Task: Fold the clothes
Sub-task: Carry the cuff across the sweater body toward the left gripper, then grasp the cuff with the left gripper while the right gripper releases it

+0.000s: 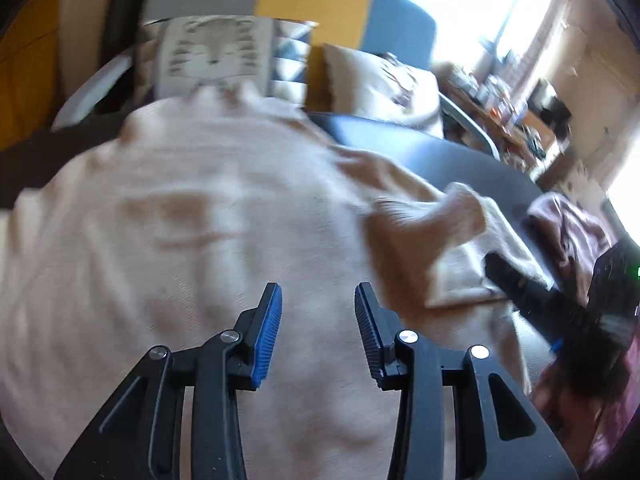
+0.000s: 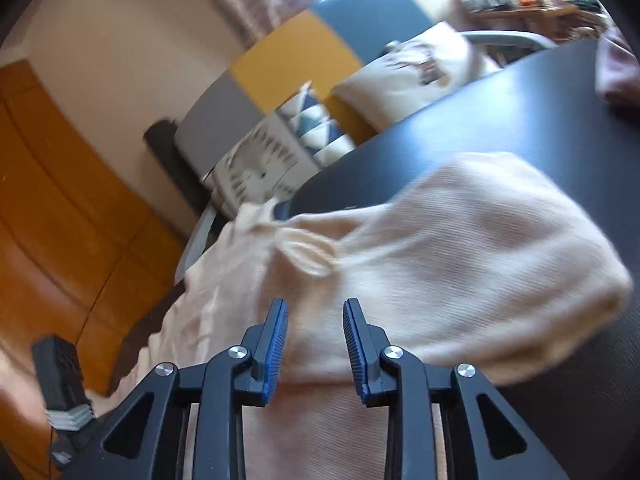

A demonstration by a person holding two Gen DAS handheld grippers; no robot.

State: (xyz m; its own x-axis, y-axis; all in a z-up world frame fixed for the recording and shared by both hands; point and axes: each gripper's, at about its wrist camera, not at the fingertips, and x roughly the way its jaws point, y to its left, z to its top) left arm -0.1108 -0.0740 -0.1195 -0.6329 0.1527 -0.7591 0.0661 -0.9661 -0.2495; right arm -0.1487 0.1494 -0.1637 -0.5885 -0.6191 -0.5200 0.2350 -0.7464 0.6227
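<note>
A cream garment (image 1: 208, 220) lies spread on the dark table (image 1: 440, 152), blurred by motion. Its right sleeve (image 1: 436, 236) is folded inward over the body. My left gripper (image 1: 318, 312) hovers open over the garment's lower middle with nothing between its blue pads. In the left wrist view, the right gripper's black finger (image 1: 520, 284) touches the folded sleeve's edge. In the right wrist view, my right gripper (image 2: 315, 320) stands open just above the cream garment (image 2: 460, 272), whose folded part bulges to the right. The table (image 2: 500, 120) shows beyond it.
A mauve garment (image 1: 568, 232) lies crumpled at the table's right side, also visible as a mauve garment (image 2: 616, 76) at the far corner. Behind the table stands a grey, yellow and blue sofa (image 1: 312, 4) with patterned cushions (image 1: 212, 56). A cluttered desk (image 1: 512, 112) sits by the window.
</note>
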